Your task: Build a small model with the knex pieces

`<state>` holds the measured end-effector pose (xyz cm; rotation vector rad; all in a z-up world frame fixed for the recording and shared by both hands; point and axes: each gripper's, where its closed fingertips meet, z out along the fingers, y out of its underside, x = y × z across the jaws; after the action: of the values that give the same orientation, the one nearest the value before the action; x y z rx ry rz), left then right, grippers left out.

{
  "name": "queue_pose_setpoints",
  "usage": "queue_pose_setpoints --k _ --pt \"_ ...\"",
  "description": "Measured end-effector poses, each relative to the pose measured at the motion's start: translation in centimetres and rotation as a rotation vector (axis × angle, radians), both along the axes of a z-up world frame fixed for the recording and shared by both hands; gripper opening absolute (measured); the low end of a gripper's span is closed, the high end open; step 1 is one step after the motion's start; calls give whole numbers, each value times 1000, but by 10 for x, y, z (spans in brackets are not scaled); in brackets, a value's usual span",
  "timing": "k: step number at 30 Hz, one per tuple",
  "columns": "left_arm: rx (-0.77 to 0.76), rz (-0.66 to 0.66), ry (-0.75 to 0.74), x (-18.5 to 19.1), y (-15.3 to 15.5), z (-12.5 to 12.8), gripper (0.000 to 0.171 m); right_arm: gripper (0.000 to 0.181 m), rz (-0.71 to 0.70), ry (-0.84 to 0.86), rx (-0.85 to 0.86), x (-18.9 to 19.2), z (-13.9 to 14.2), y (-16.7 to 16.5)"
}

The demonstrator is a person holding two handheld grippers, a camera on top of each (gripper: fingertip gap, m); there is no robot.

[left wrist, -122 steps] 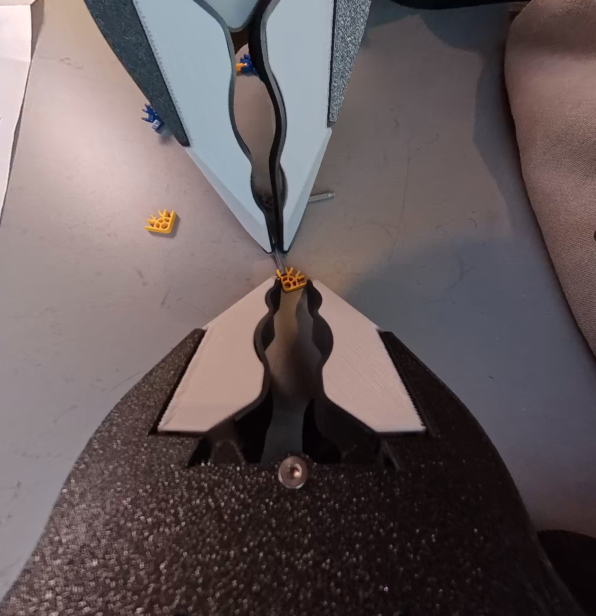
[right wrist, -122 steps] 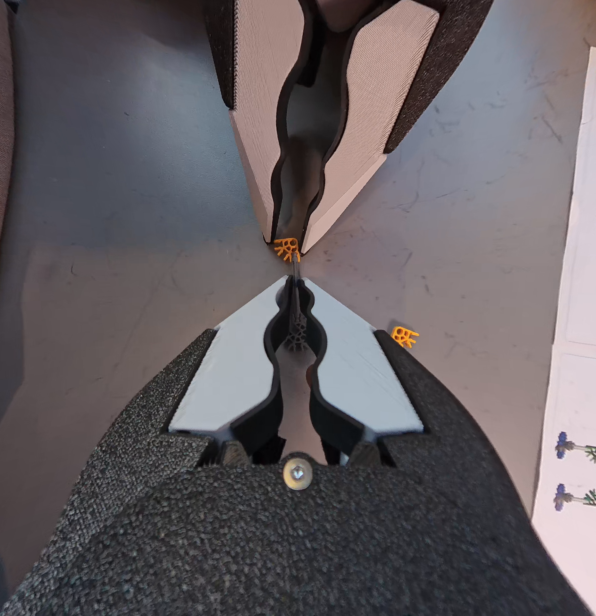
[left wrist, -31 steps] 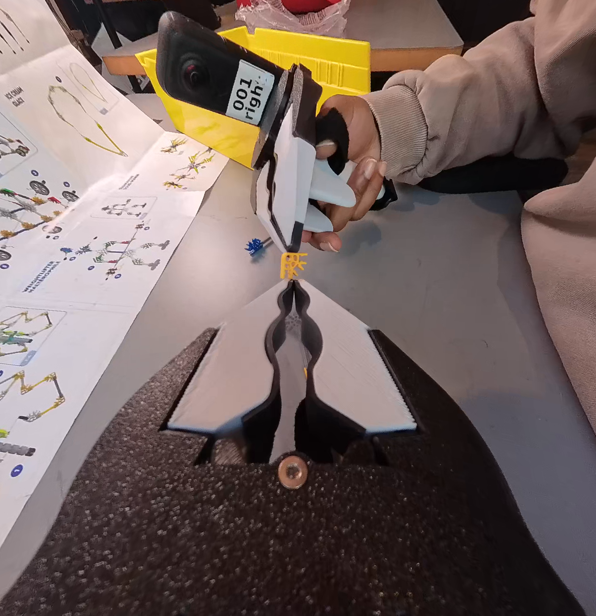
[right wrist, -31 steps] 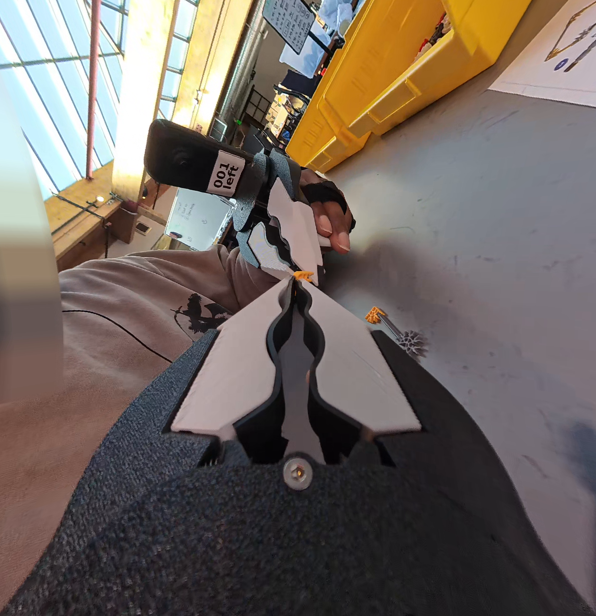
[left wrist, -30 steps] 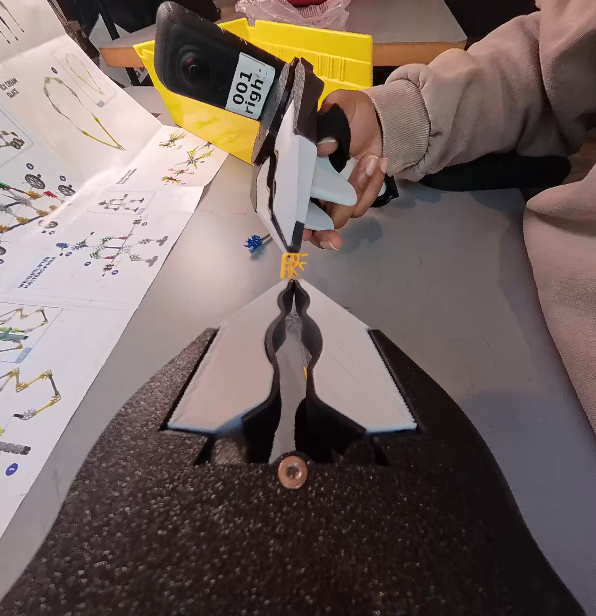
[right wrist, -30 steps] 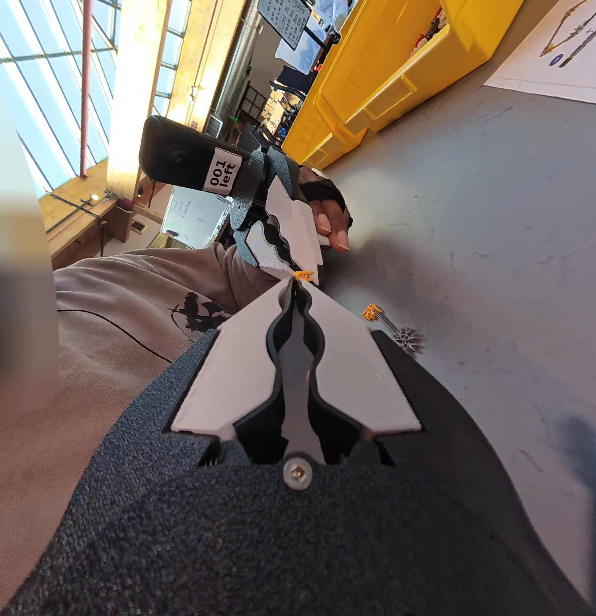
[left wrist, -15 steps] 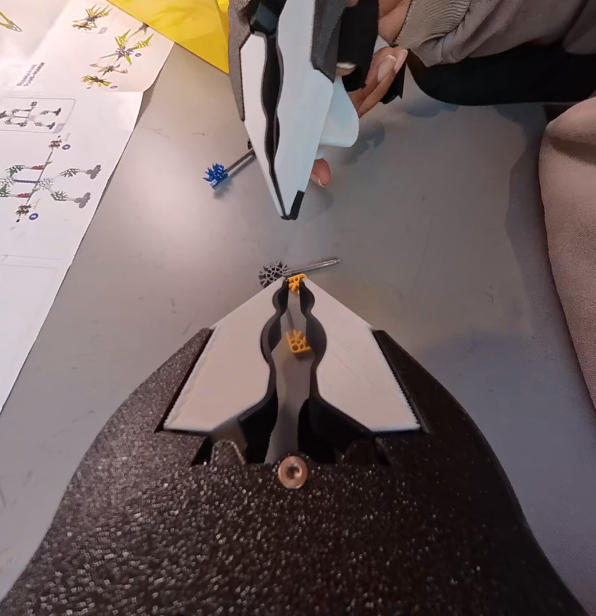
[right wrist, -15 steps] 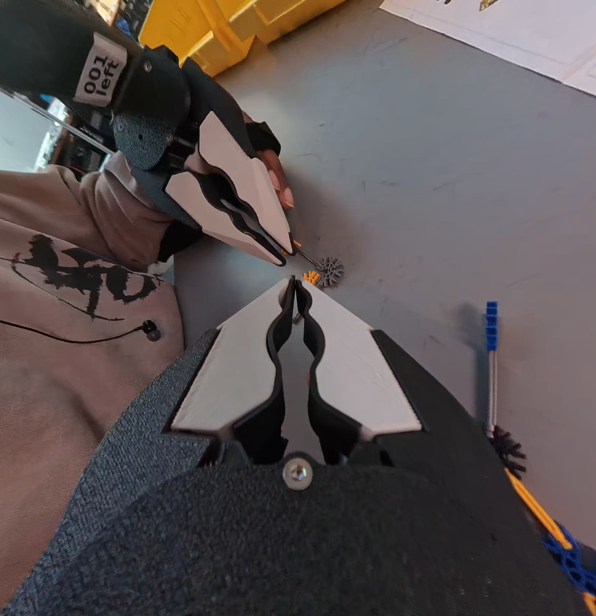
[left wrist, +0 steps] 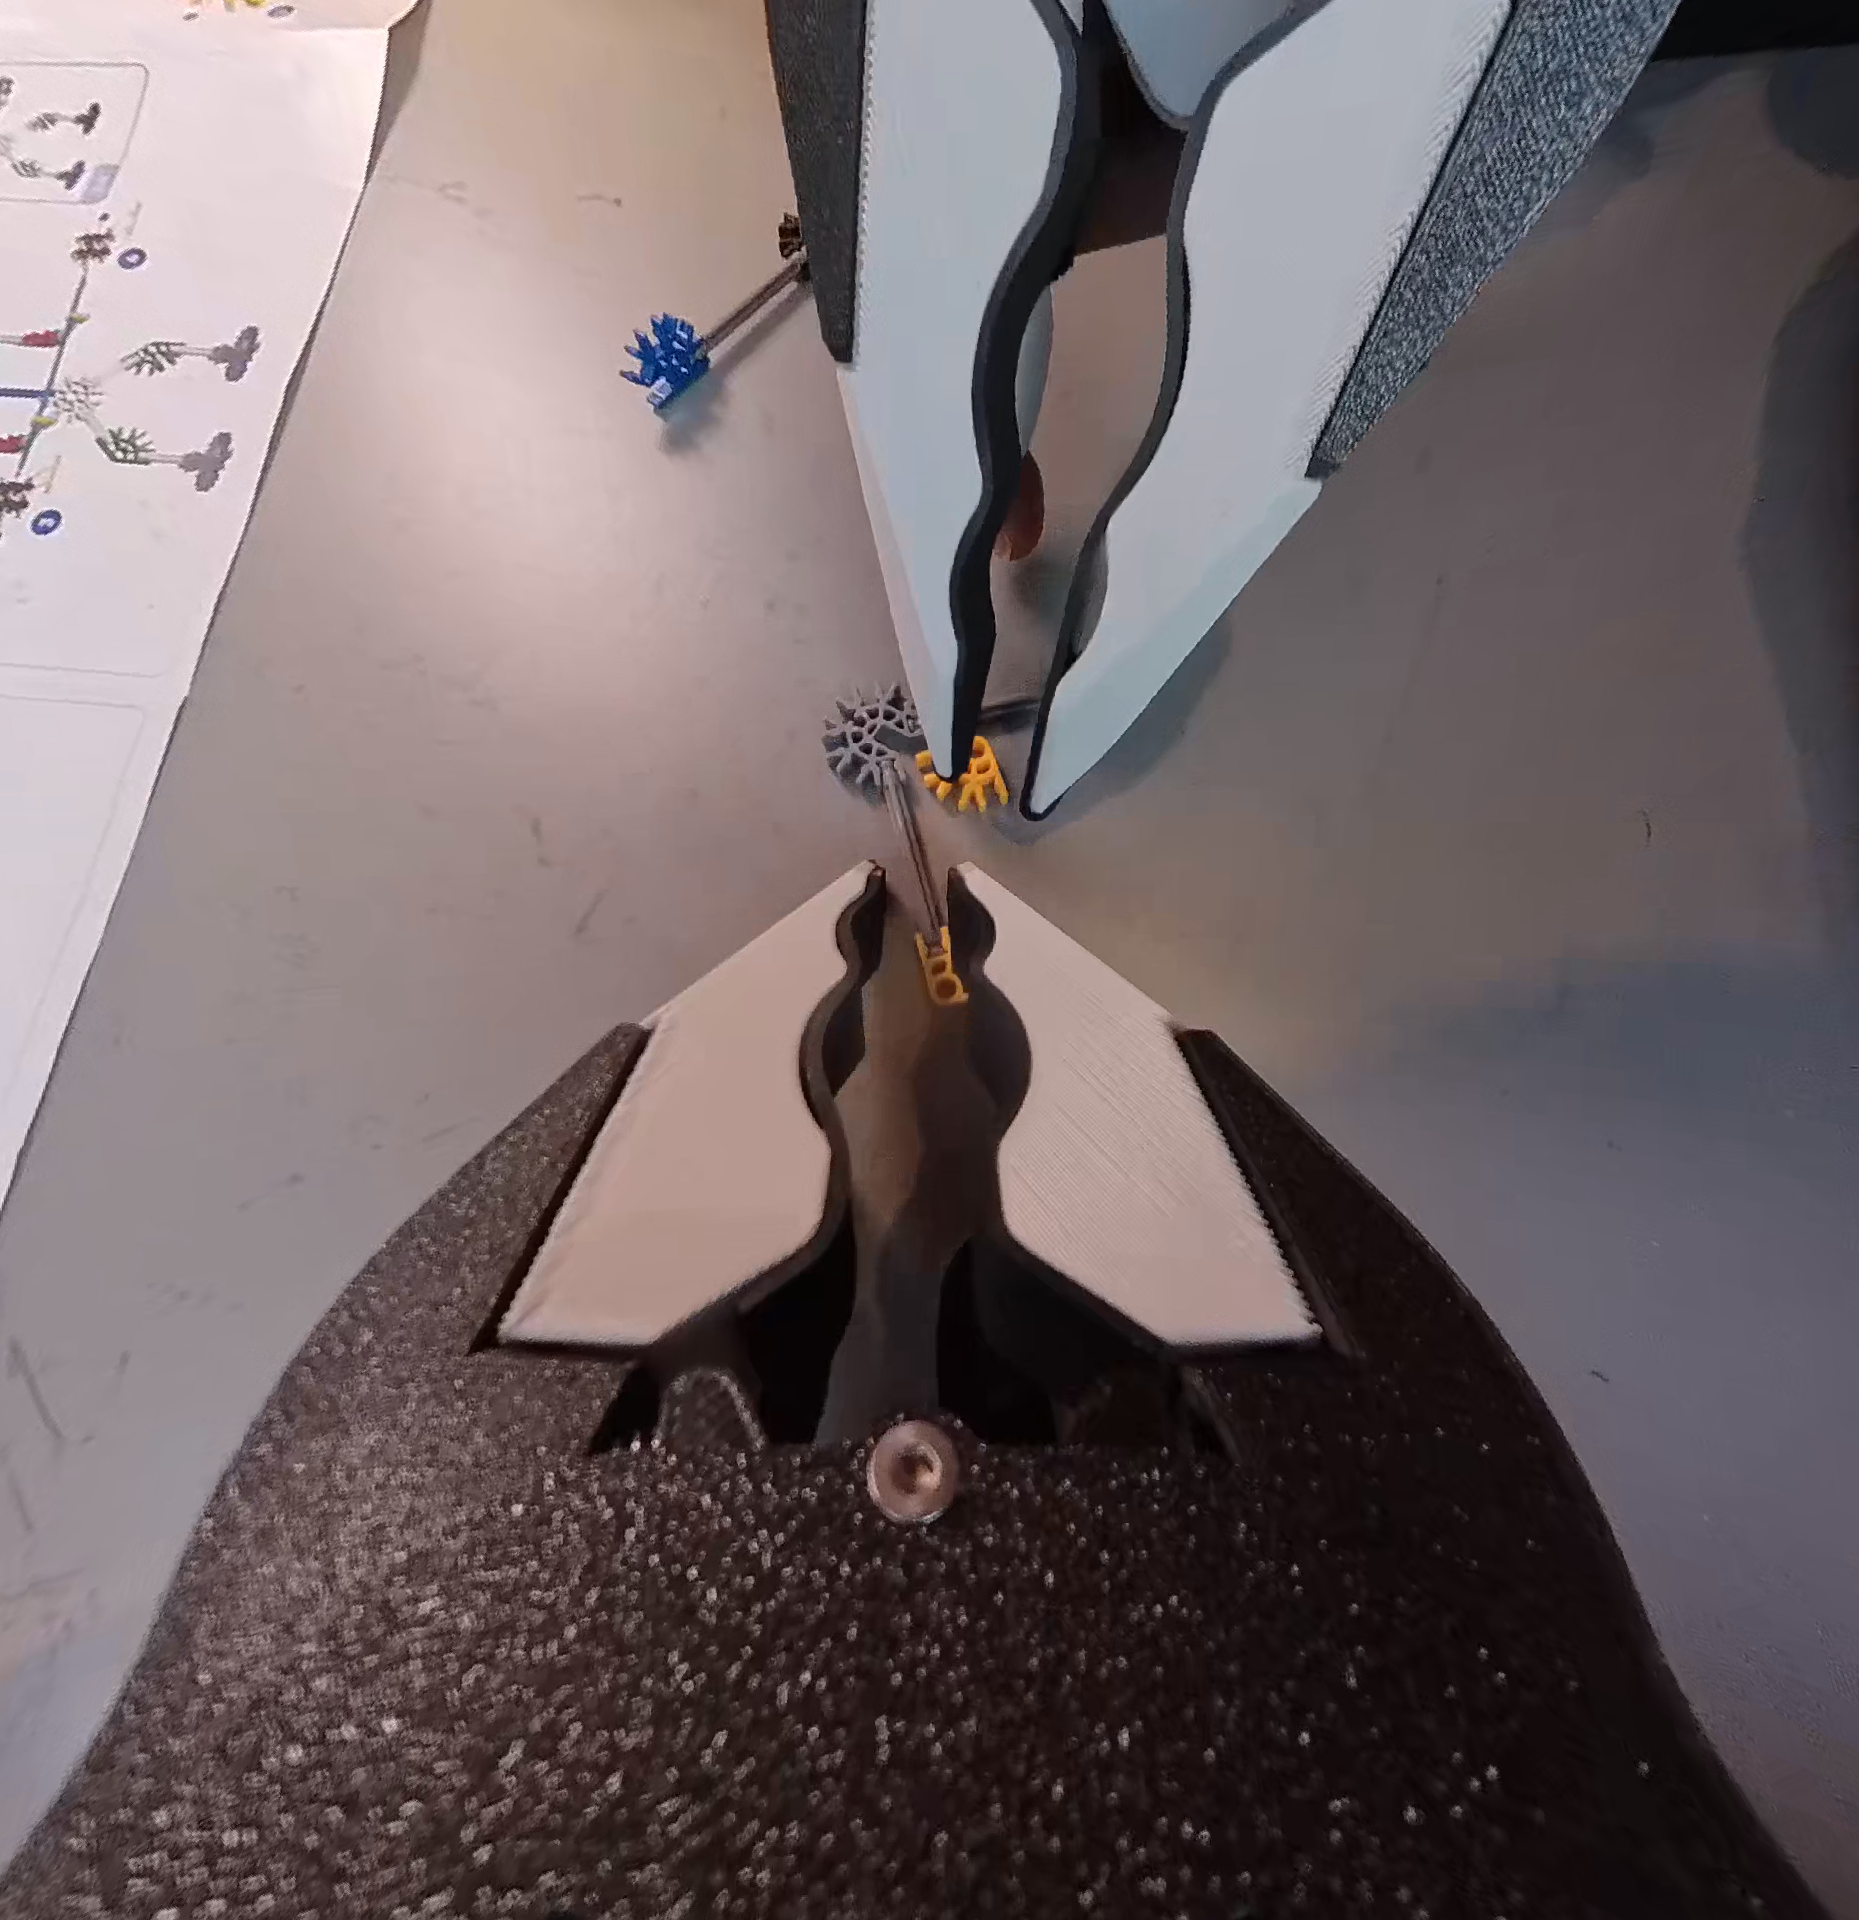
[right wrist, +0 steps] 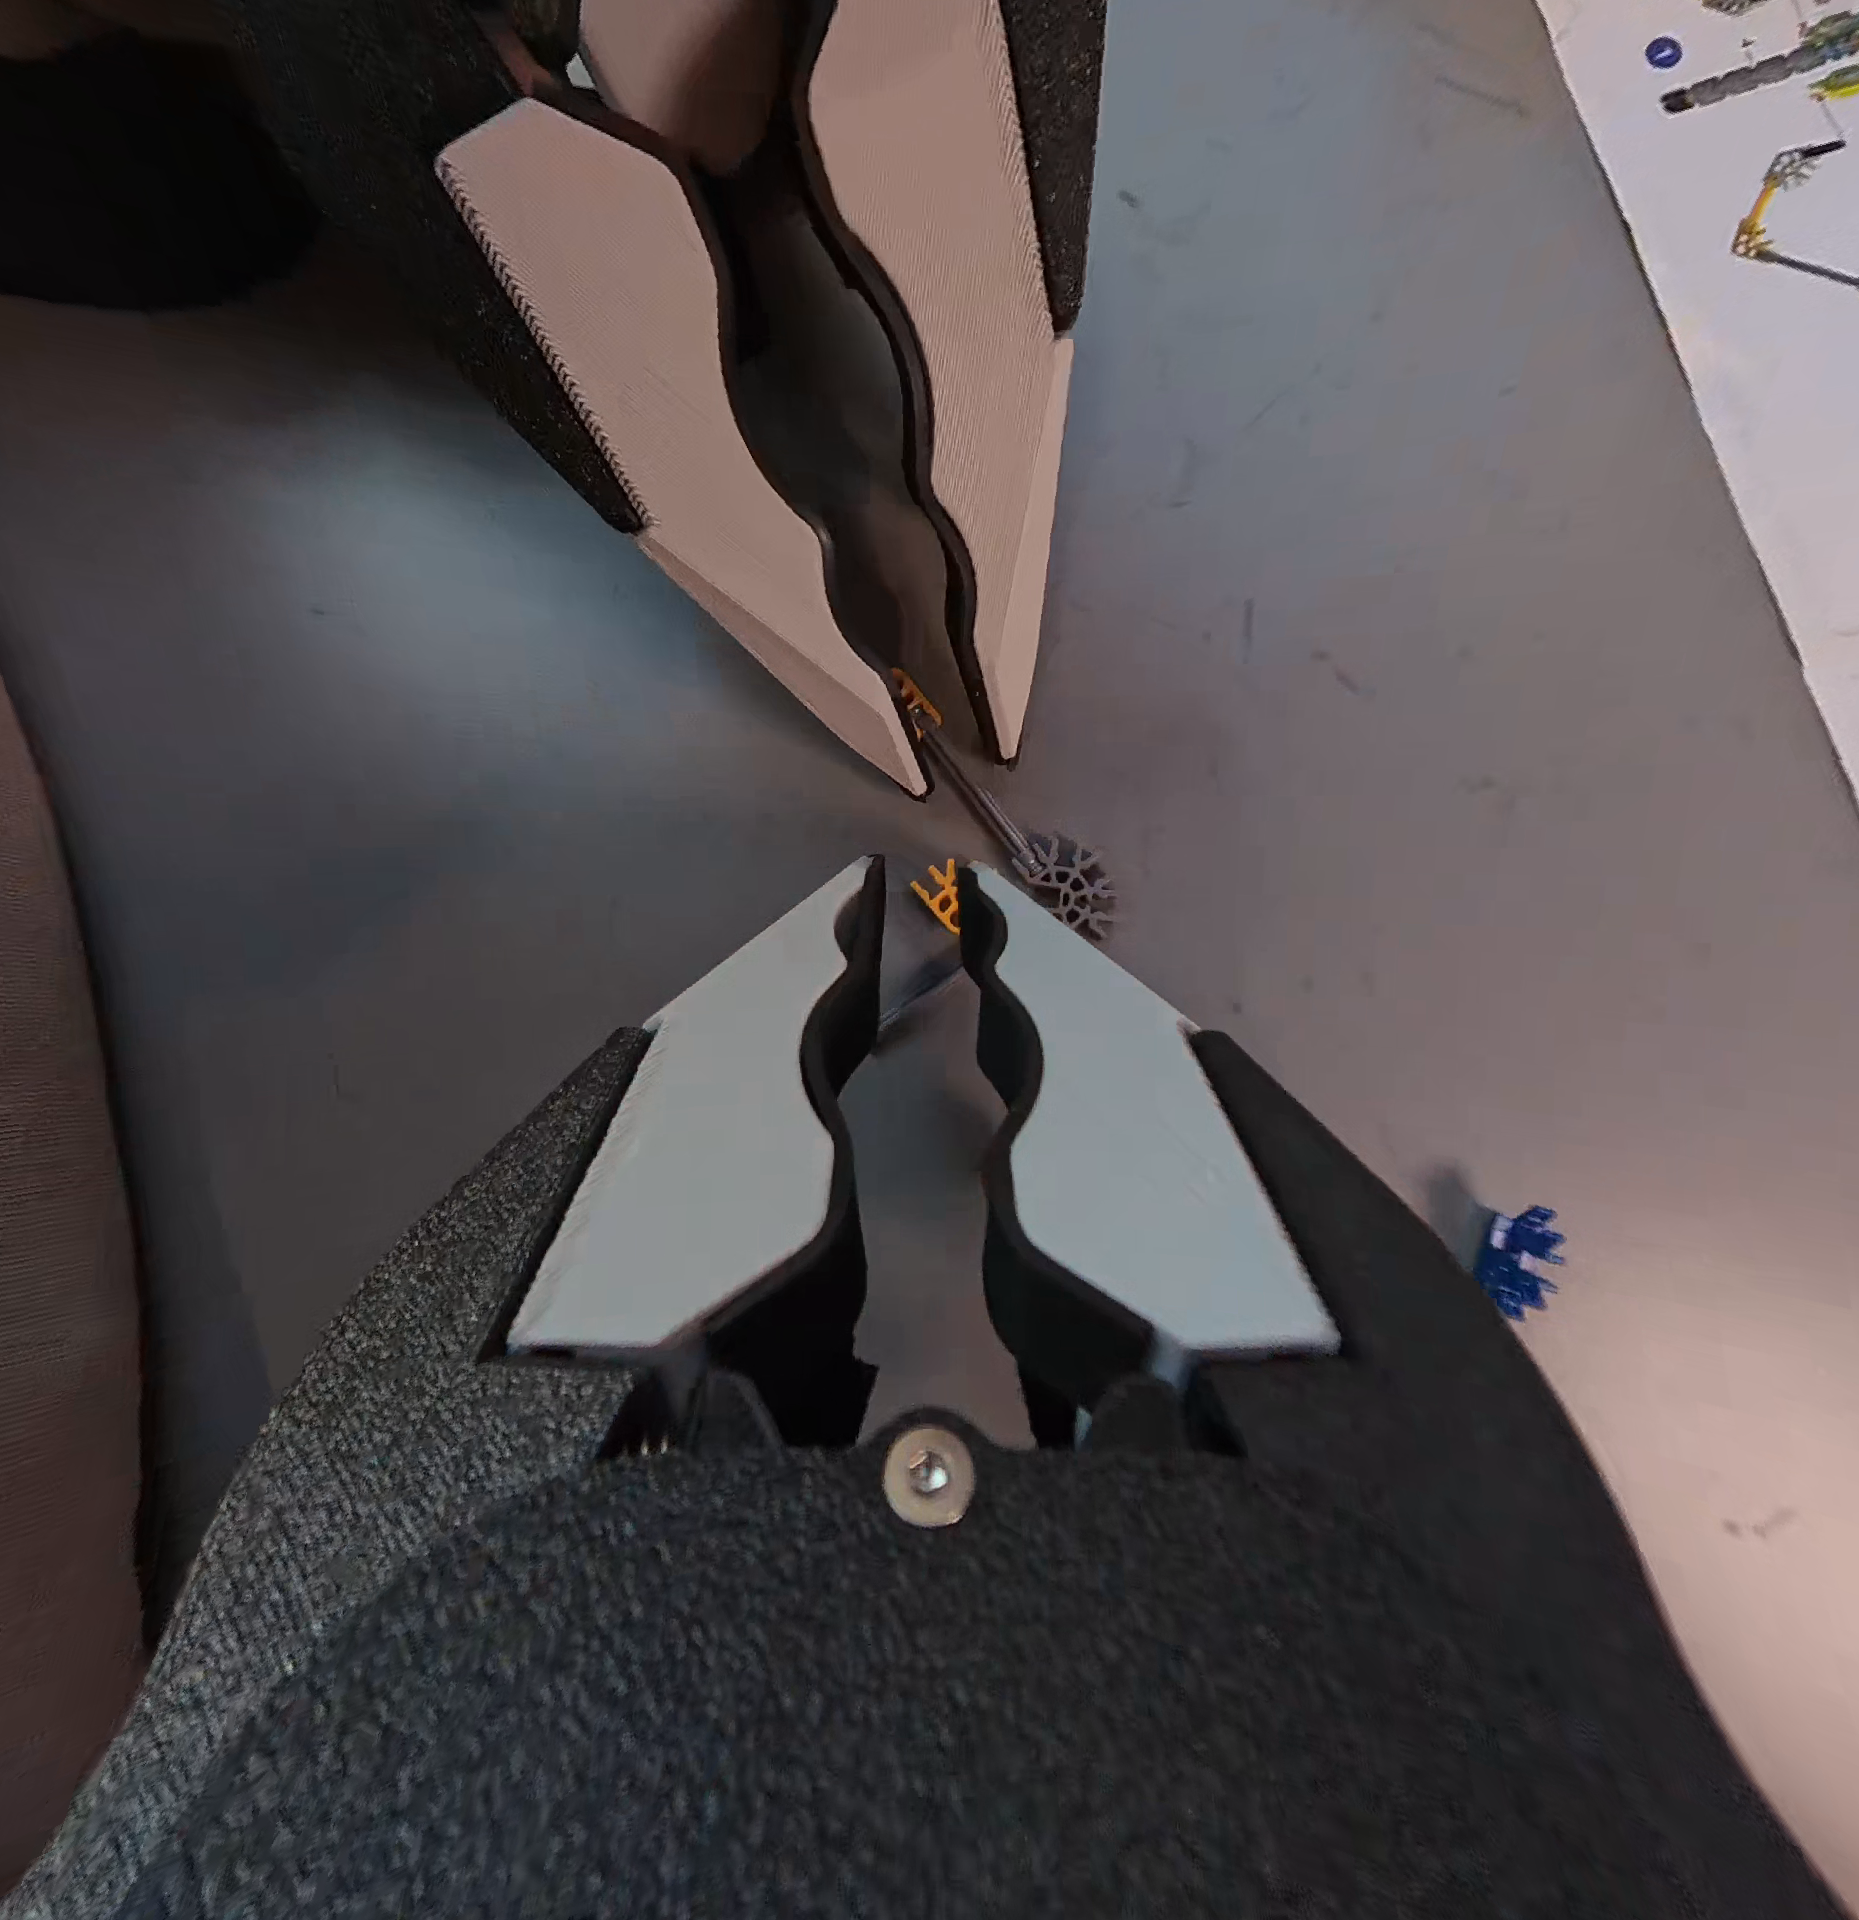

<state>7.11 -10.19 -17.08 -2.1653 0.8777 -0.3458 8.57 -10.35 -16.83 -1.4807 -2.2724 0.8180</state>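
Your grey worktop [left wrist: 405, 727] carries a white instruction sheet [left wrist: 104, 436] at its edge. Your left tool [left wrist: 917, 883] stands slightly apart around a thin grey rod [left wrist: 917, 862] with a yellow end connector [left wrist: 943, 971]. Your right tool [right wrist: 920, 883] is parted astride a yellow connector [left wrist: 969, 781], just beside the rod's grey snowflake connector [left wrist: 865, 734].

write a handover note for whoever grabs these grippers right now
Left gripper: slightly open, a grey rod and its yellow end piece inside its gap, unclamped.
Right gripper: open, tips either side of a loose yellow connector on the table.
The rod's far end sits in a grey snowflake connector beside it.
A blue connector lies farther off.
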Motion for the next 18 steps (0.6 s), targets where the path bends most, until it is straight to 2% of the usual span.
queue_pose_setpoints --k 4,7,10,13,18 --pt "-20 17 -10 0 -1 -1 11 5 115 -4 56 8 0 -9" --pt "-26 23 -7 0 -1 -1 10 2 259 -2 116 27 -1 -15" --pt "-25 25 3 0 -1 -1 10 1 331 -12 147 46 0 -13" --pt "-31 32 2 0 -2 -1 10 5 315 -30 161 59 -1 -5" --pt "-39 38 -1 -1 -2 -1 10 18 165 -19 133 66 5 12"
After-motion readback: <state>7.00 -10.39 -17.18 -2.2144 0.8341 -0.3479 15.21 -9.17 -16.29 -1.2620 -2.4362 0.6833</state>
